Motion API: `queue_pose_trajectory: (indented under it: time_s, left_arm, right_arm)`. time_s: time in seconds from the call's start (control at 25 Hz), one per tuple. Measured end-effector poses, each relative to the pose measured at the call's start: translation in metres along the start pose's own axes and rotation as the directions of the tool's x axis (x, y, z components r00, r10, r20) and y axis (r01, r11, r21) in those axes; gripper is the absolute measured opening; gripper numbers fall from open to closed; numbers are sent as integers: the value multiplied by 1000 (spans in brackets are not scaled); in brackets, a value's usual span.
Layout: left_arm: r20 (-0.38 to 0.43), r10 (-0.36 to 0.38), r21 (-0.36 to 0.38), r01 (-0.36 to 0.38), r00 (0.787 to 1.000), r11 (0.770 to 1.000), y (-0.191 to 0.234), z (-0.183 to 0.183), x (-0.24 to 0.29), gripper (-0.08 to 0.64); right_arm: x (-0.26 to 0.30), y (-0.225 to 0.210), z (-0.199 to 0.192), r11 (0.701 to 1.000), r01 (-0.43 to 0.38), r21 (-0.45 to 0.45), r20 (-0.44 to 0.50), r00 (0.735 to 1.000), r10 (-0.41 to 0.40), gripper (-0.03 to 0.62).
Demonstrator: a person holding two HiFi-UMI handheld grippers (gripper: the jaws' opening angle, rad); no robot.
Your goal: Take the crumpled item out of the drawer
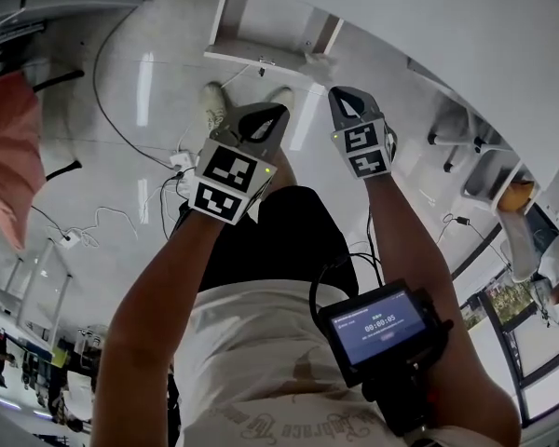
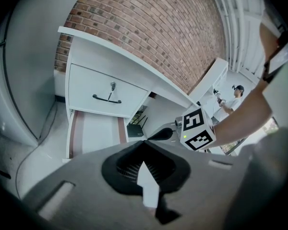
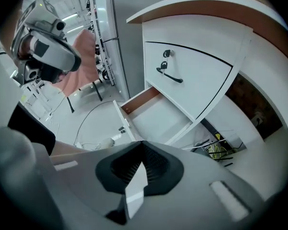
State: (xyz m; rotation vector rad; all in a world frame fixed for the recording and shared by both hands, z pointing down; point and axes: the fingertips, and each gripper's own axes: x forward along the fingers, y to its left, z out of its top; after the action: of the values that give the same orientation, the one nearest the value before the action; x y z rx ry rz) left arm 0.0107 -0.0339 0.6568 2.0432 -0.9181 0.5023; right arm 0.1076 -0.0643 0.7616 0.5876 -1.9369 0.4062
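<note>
Left gripper (image 1: 265,119) and right gripper (image 1: 347,101) hang mid-frame, both pinched shut on nothing. The drawer (image 3: 134,101) stands open at centre, yet no crumpled item shows inside. Looks like the approach: next, part the jaws and reach in.

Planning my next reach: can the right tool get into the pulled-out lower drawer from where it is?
Probably yes. The lower drawer stands open at the top, with nothing between it and the right tool. Its shut jaws would need opening first.
</note>
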Motion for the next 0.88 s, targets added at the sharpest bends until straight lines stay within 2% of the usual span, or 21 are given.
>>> queue_pose_trajectory:
  time_s: [0.16, 0.6, 0.88]
  left_arm:
    - [6, 13, -15, -13, 1000, 1000, 4, -3, -1, 0]
    - [21, 17, -60, -15, 1000, 998, 6, -12, 7, 0]
    - [23, 20, -67, -19, 1000, 998, 8, -13, 7, 2]
  right_arm:
    - [8, 2, -1, 999, 5, -39, -20, 1000, -6, 15]
    - [33, -2, -16, 996, 31, -87, -110, 993, -40, 121]
    - [47, -9, -22, 994, 29, -109, -153, 987, -46, 161]
